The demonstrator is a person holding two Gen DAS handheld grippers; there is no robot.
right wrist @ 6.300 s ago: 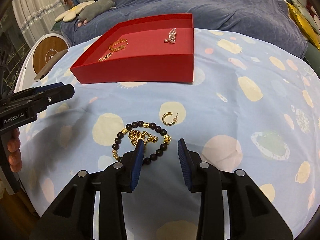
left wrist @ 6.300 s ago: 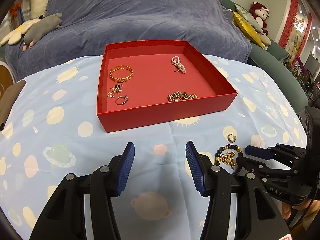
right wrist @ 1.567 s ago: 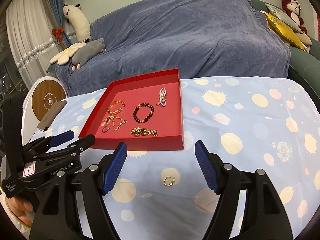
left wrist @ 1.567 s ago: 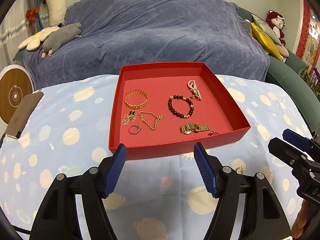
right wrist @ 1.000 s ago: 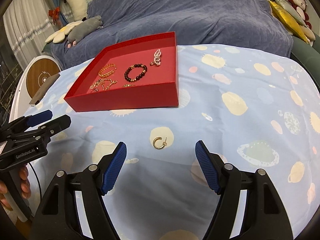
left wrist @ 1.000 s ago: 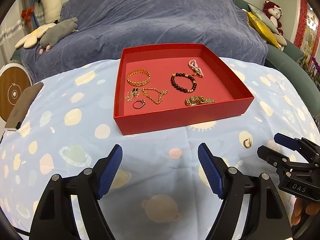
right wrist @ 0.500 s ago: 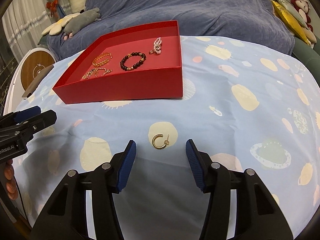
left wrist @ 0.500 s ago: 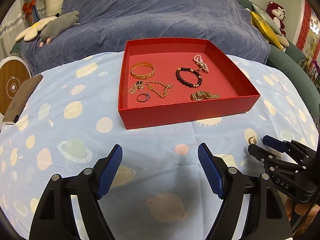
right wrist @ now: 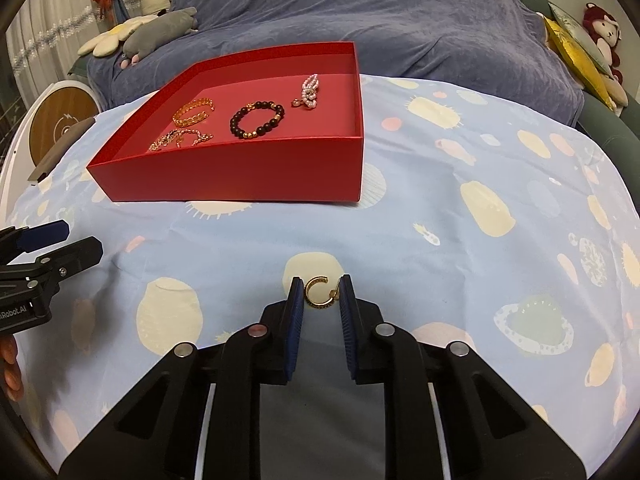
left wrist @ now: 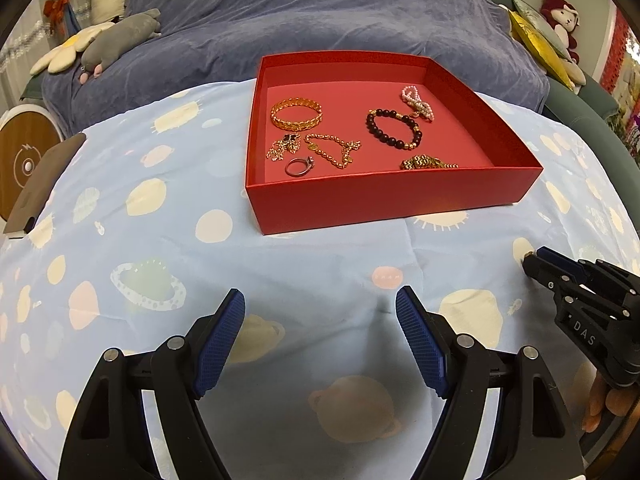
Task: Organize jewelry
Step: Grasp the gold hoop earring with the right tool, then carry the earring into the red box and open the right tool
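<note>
Left wrist view: compared with half a second ago, the left tongs hang closer to the red box, which now fills more of the frame; their blue pads are spread as wide as before, with nothing between them, over the planet-print cloth on the tabletop. In the box lie a gold bangle, a dark bead bracelet, a pearl piece, a thin gold chain, a silver ring and a gold watch-like band. At the right edge the right tongs have reached further left and sit low on the cloth; only a glint of gold shows at their tip, too small to read from here.

Right wrist view: the right tongs have narrowed a good deal since half a second ago and moved forward, so that the gold hoop earring now lies between the pads, on the cloth near the box but well apart from it. The pads sit just beside the hoop on either side; they look not quite pressed onto it, though contact on the right is hard to judge. The hoop lies flat, its open gap toward the far right, its post at the right pad. The left tongs show at the left edge, spread.
</note>
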